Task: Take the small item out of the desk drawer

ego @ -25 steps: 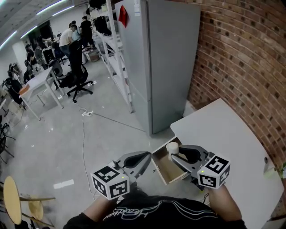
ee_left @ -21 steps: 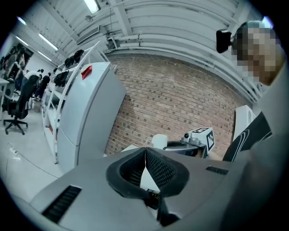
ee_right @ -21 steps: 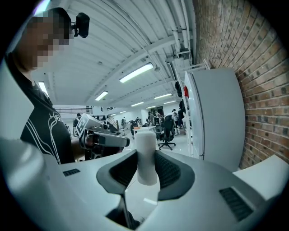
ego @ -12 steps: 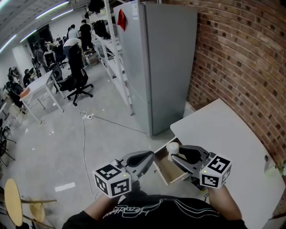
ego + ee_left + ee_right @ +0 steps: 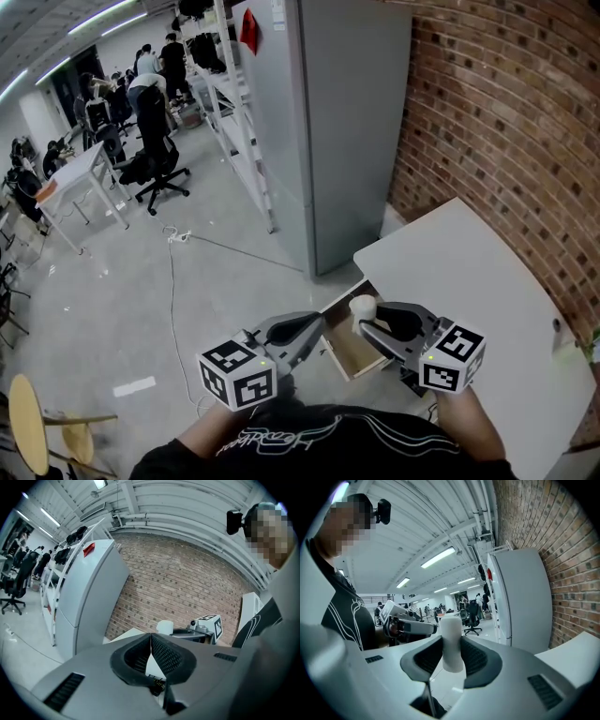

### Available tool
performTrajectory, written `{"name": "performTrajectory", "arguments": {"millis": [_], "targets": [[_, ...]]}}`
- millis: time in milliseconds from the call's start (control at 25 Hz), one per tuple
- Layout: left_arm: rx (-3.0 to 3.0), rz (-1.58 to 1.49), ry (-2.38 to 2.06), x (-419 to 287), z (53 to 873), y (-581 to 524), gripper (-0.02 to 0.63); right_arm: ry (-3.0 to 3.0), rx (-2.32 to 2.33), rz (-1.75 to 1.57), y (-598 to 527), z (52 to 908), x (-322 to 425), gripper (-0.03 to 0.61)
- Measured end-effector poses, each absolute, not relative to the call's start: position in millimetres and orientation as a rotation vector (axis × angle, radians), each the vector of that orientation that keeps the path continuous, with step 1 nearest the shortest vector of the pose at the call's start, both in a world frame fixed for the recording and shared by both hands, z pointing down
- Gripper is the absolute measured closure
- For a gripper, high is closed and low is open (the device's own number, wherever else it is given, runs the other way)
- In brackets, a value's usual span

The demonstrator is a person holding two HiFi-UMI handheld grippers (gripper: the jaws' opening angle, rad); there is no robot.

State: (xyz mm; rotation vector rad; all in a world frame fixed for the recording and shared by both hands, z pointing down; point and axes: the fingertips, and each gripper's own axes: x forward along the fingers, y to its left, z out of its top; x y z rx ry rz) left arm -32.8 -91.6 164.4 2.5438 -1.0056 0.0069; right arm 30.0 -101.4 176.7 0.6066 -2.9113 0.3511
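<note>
My right gripper (image 5: 367, 320) is shut on a small white cylinder (image 5: 362, 307), held upright above the open wooden drawer (image 5: 349, 349) at the near left corner of the white desk (image 5: 469, 281). In the right gripper view the white cylinder (image 5: 451, 641) stands clamped between the dark pads of the right gripper (image 5: 451, 654). My left gripper (image 5: 309, 330) hangs just left of the drawer, shut and empty. In the left gripper view the left gripper (image 5: 150, 641) has its pads meeting, and the white cylinder (image 5: 164, 627) shows beyond them.
A brick wall (image 5: 506, 122) runs along the desk's far side. A tall grey cabinet (image 5: 328, 131) stands beyond the desk, with white shelving (image 5: 239, 103) behind it. A cable (image 5: 173, 309) lies on the floor, and a yellow stool (image 5: 23, 422) stands at the lower left. People and office chairs are far off.
Both grippers keep nearly the same place, the right one still shut on the cylinder over the drawer. My head view has shifted slightly, so the desk and cabinet sit a little differently in frame.
</note>
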Motion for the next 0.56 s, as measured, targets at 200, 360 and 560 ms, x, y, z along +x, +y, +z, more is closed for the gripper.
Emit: {"name": "performTrajectory", "arguments": {"millis": [200, 360, 560], "targets": [[2.533, 0.023, -0.990, -29.4, 173.2, -95.5, 0.592, -2.903, 0.619, 0.374, -105.3, 183.3, 31.6, 0.445], [2.526, 0.019, -0.991, -29.5, 175.5, -100.2, 0.592, -2.899, 0.629, 0.382, -108.5, 185.7, 32.8, 0.445], [2.518, 0.021, -0.992, -30.8, 181.0, -101.7, 0.592, -2.890, 0.629, 0.392, -108.6, 193.1, 33.0, 0.445]]}}
